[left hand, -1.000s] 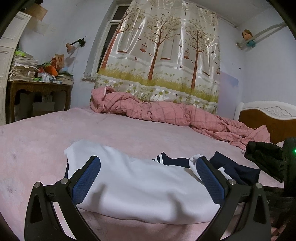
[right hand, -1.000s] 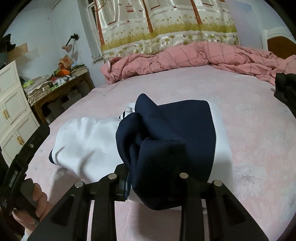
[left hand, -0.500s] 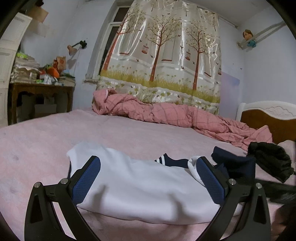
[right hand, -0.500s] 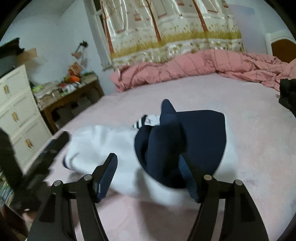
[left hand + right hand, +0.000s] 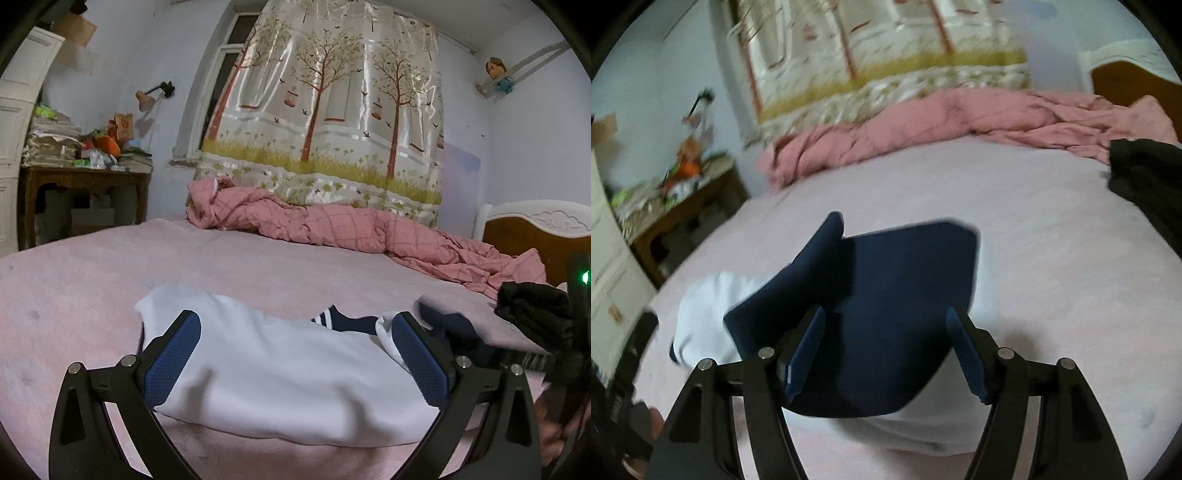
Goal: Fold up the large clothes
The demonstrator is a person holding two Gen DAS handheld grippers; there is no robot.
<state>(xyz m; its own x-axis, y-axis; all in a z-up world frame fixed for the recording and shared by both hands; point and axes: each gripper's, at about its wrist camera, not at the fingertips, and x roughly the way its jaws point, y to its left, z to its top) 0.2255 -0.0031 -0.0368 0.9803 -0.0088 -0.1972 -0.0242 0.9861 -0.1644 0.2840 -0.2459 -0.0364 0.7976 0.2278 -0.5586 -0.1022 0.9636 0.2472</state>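
A white and navy garment (image 5: 280, 373) lies partly folded on the pink bed (image 5: 258, 266), at 6 o'clock in both views. The left gripper (image 5: 295, 360) hangs low over its white part with the jaws spread wide and the blue pads apart from the cloth. The right gripper (image 5: 886, 360) has just been opening; its jaws stand released on either side of the navy panel (image 5: 886, 295), which lies between them ungripped. A pink quilt (image 5: 332, 225) is bunched at 12 o'clock along the far edge, and dark clothing (image 5: 532, 314) sits at 3 o'clock.
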